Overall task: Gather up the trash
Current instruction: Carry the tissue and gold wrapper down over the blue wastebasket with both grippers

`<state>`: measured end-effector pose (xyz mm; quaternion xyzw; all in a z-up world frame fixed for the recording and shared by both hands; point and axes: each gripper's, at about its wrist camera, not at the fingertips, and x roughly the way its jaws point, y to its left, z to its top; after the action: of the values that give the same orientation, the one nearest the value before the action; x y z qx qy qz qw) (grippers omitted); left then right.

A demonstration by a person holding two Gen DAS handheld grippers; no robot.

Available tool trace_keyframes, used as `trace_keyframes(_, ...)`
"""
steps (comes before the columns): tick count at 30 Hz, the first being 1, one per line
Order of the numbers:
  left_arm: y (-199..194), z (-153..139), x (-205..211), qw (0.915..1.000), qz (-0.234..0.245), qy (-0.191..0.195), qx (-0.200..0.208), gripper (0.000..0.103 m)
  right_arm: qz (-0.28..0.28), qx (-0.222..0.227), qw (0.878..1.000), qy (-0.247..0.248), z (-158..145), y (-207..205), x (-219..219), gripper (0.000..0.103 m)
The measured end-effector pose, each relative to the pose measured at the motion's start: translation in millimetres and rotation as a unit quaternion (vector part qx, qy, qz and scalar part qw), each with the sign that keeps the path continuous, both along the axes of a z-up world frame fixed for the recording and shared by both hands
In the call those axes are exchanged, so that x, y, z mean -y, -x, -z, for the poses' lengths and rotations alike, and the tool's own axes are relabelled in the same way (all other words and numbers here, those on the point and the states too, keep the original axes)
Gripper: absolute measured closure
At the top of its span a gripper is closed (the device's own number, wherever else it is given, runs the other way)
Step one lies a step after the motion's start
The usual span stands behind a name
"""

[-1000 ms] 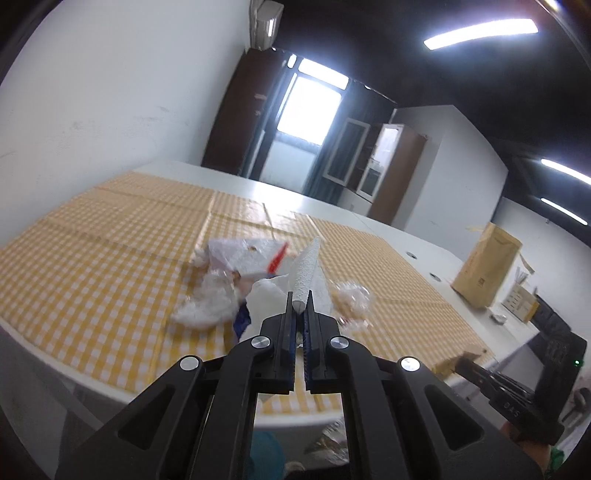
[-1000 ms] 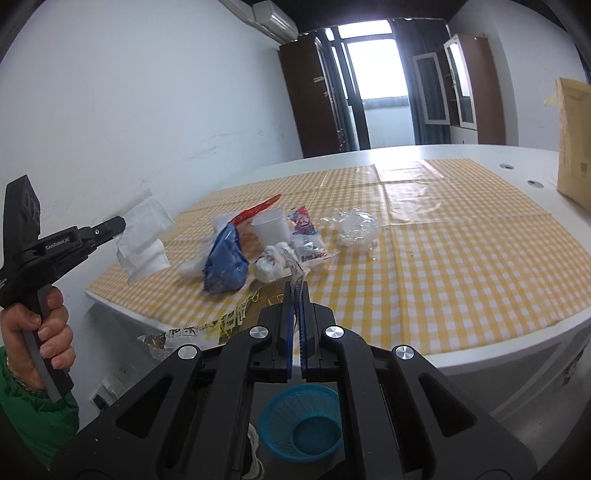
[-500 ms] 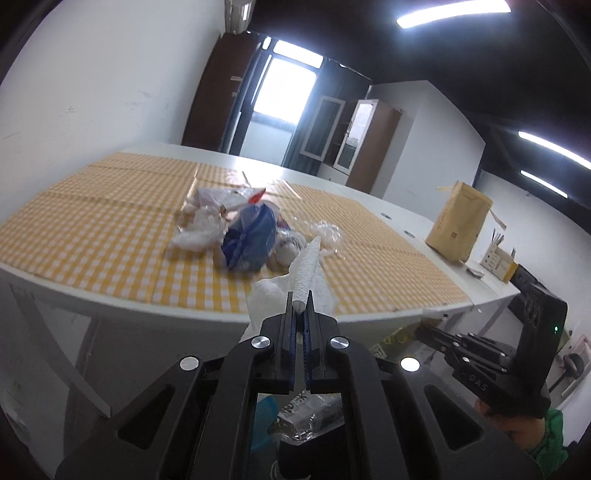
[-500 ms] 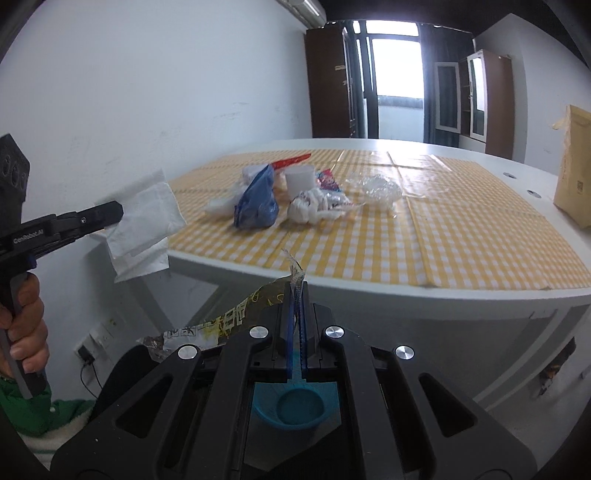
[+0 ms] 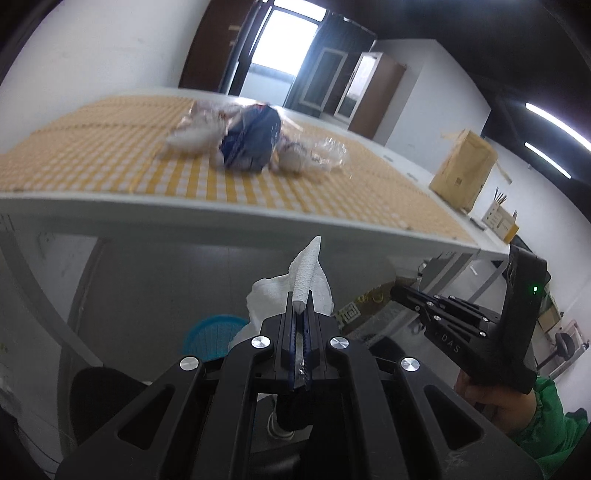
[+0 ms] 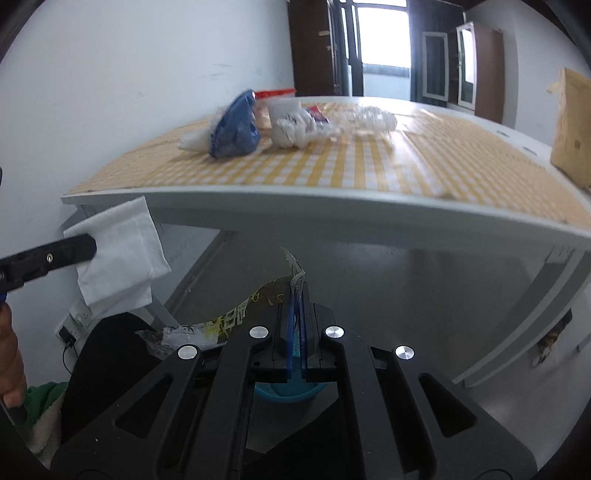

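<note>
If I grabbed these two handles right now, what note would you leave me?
Left gripper: shut on a white paper napkin.
Right gripper: shut on a crinkly printed wrapper.
Both are held below the table edge, above the blue basket on the floor.
Done: two pieces picked up.
Left: drop both in the basket, then fetch the blue bag and the plastic scraps on the checked cloth.

White walls [image 6: 129, 74], bright window [image 6: 384, 33], dark wooden cabinets [image 6: 310, 48], grey floor [image 6: 406, 280].

Dimpled white paper tissue [image 5: 308, 275]
</note>
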<state>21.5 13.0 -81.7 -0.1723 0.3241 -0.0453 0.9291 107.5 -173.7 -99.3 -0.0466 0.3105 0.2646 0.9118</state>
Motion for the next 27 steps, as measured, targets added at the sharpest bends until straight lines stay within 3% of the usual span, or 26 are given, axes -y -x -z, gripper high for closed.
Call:
trace_keyframes(5,-18.0,35.9,-0.6,0.9991,0.004,0.003,-0.043,0.101,0.017,-0.026,0.999,0.017,34.3,-16.9,-1.8,0.101)
trace_keyframes(11,-38.2,86.4,-13.2,0.9939,-0.002,0.044,-0.101,0.101,0.011,-0.088,0.995,0.043,85.7,-39.6,-11.2,0.101)
trace_keyframes(15,-50.9,116.1,-21.8,0.9892,-0.015,0.048,-0.138,0.101,0.022,-0.097,0.994,0.053,107.7,-55.7,-19.0,0.101)
trace_keyframes(21,-72.0,152.9,-41.3,0.9786,-0.035,0.085,-0.184,0.101,0.043,-0.116,0.99,0.062,136.0,-79.5,-29.6,0.101)
trace_keyframes(27,-91.8,180.7,-44.2,0.9746,-0.046,0.074,-0.206,0.101,0.045,-0.114,0.988,0.089,156.3,-98.3,-41.4,0.101)
